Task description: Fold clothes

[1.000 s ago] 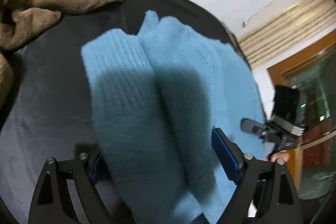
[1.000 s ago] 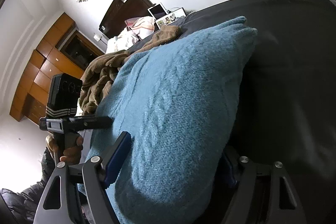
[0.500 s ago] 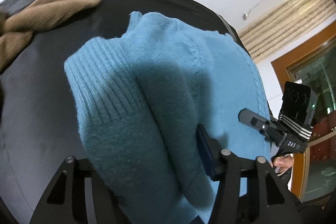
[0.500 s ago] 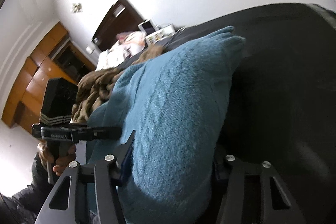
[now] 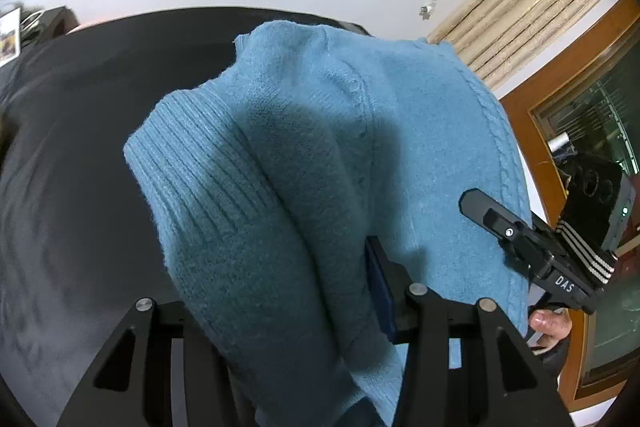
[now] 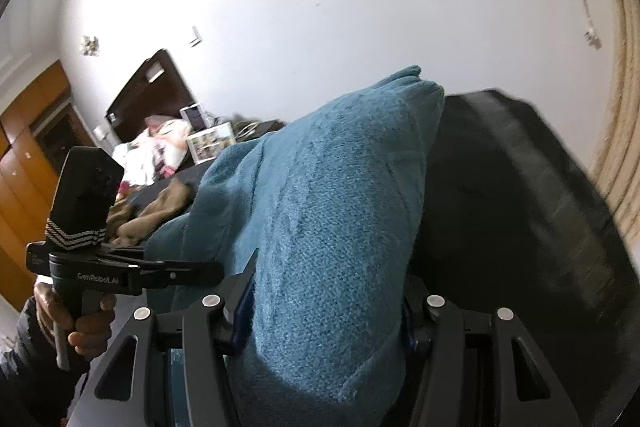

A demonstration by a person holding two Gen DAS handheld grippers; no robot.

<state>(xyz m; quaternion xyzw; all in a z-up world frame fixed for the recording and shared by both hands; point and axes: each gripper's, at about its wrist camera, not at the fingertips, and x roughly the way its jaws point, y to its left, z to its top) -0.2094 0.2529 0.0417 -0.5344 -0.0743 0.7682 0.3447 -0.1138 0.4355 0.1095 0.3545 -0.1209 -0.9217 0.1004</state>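
A thick blue knit sweater (image 5: 328, 163) is lifted off the dark bed cover (image 5: 72, 131), bunched and draped forward. My left gripper (image 5: 280, 311) is shut on its near edge, with the ribbed part hanging over the left finger. In the right wrist view the same blue sweater (image 6: 332, 211) rises in a fold, and my right gripper (image 6: 324, 307) is shut on it. Each view shows the other gripper held in a hand: the right gripper (image 5: 532, 251) beside the sweater's right edge, the left gripper (image 6: 120, 271) at its left.
A brown fleece garment (image 6: 148, 215) lies on the bed beyond the sweater. A dark headboard (image 6: 148, 95), pillows and a photo frame (image 6: 210, 143) stand at the far end. Wooden cabinets (image 6: 24, 163) and a door frame (image 5: 560, 95) flank the bed.
Both grippers have closed on the sweater's near edge and raised it off the bed. The views have tilted upward, and the brown garment has left the left wrist view.
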